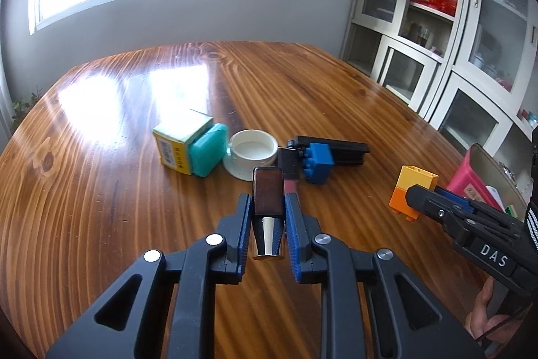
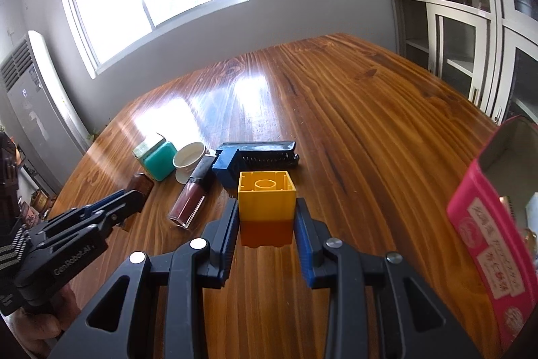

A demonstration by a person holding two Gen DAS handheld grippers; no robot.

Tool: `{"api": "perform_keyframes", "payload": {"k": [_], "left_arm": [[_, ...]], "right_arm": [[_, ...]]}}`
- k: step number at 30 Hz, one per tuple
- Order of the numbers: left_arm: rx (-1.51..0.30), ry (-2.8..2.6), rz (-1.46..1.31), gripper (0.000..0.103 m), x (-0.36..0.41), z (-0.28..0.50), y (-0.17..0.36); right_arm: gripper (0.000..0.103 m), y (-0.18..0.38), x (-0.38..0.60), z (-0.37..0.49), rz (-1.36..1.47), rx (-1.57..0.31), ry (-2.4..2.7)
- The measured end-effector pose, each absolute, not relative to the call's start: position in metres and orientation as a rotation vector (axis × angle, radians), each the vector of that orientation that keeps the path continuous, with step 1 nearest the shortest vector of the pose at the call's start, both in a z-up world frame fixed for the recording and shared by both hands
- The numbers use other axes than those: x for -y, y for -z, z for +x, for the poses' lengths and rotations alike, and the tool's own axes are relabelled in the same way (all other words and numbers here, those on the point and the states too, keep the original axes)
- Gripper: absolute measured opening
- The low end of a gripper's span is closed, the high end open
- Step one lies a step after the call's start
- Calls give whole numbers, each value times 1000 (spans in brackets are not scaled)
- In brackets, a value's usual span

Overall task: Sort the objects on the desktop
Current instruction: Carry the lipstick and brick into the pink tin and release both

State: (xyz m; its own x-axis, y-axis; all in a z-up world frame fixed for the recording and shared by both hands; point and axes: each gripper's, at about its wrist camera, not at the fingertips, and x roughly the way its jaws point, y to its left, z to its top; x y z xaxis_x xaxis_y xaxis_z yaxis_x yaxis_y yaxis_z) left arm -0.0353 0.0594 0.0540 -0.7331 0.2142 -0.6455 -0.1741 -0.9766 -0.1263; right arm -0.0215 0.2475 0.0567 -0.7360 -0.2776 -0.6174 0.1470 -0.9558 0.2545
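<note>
My left gripper (image 1: 268,206) is shut on a small brown bottle with a silver cap (image 1: 268,211), held above the wooden table (image 1: 134,207). My right gripper (image 2: 266,214) is shut on a yellow and orange block stack (image 2: 266,207), also lifted off the table. From the left wrist view the right gripper (image 1: 415,192) with the block stack (image 1: 412,190) shows at the right. In the right wrist view the left gripper (image 2: 132,195) holds the brown bottle (image 2: 141,184) at the left.
On the table lie a yellow box (image 1: 180,142), a teal case (image 1: 206,153), a white cup on a saucer (image 1: 252,153), a blue block (image 1: 316,162), a black comb (image 1: 339,150) and a lip gloss tube (image 2: 190,201). A pink open box (image 2: 494,224) stands at the right.
</note>
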Motion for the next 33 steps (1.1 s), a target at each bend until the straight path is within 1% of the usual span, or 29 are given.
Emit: {"api": "perform_keyframes", "payload": {"k": [11,24,33], "left_arm": [[48,-2661,-959,22,-109,-22,-72],[-60,-2534,-892,22,-196,-14,-94],[-143,-2414,-828,22,-270,-3,-107]], "right_arm": [[36,-81,-288,21,901,311,2825],[36,-100,-380,78,761,488,3002],[36,-100,-440,114,720,590,3141]]}}
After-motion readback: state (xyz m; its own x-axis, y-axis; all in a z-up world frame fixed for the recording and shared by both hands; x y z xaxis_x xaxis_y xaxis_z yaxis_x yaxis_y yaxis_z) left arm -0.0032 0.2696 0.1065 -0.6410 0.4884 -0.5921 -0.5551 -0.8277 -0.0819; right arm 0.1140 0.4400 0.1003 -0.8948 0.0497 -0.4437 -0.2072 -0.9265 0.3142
